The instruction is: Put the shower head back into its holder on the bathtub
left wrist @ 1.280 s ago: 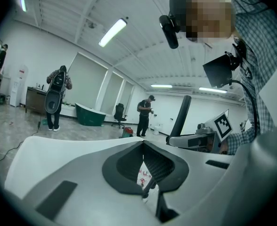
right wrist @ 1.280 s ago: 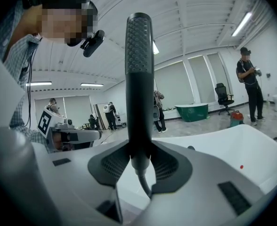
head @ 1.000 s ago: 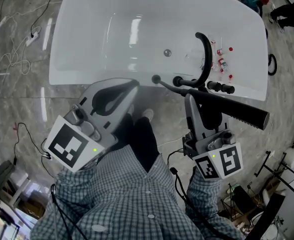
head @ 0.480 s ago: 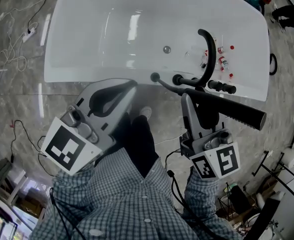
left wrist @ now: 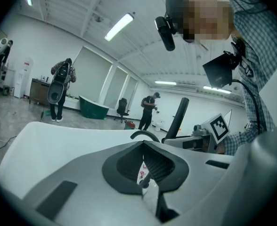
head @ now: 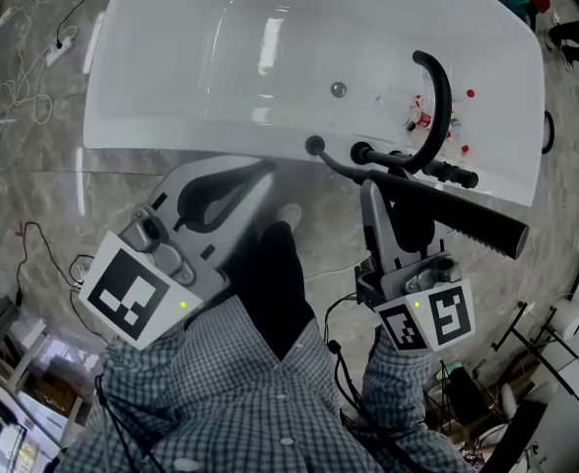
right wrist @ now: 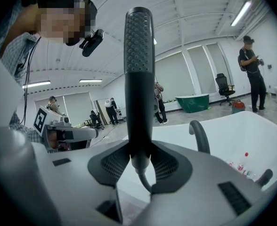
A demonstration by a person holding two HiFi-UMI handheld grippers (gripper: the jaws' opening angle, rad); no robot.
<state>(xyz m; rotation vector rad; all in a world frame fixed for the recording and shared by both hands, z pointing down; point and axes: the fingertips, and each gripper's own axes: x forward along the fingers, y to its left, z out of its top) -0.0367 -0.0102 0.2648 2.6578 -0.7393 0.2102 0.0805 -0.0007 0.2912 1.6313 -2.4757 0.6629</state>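
Observation:
The black stick-shaped shower head (head: 467, 220) lies across my right gripper (head: 393, 193), which is shut on its handle end just in front of the white bathtub's near rim (head: 171, 138). A black hose (head: 341, 170) runs from that end to a round black fitting (head: 314, 146) on the rim. In the right gripper view the shower head (right wrist: 138, 74) stands upright between the shut jaws (right wrist: 139, 160). My left gripper (head: 260, 170) hovers shut and empty at the rim; the left gripper view shows its jaws (left wrist: 144, 145) closed.
A curved black faucet (head: 437, 101) and black tap handles (head: 445, 173) sit on the tub's right rim. Small red-capped bottles (head: 415, 121) lie inside the tub. Cables (head: 24, 97) trail on the marble floor at left. People (left wrist: 61, 88) stand far off.
The head view has shifted a little, so the tub and faucet sit slightly further right. Both grippers hold about the same places, the right one still on the shower head.

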